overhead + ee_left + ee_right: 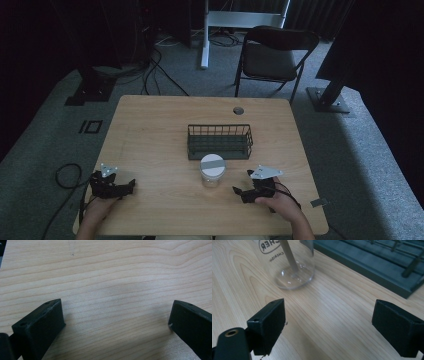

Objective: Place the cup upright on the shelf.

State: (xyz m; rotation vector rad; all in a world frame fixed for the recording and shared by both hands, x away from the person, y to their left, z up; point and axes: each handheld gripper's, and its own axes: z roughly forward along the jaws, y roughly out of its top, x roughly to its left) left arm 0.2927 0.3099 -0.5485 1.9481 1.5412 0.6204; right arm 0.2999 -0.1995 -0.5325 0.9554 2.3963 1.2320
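Beyond the far edge of the wooden table, a folding chair stands on grey carpet, with cables trailing across the floor to its left. Near the table's centre sits a clear jar with a white lid bearing a grey strip; printed lettering shows on its wall in the right gripper view. Just behind the jar stands a dark wire basket, its contents not discernible. Left gripper rests on the table at the near left, jaws spread wide, holding nothing. Right gripper lies near right of the jar, jaws wide apart, empty.
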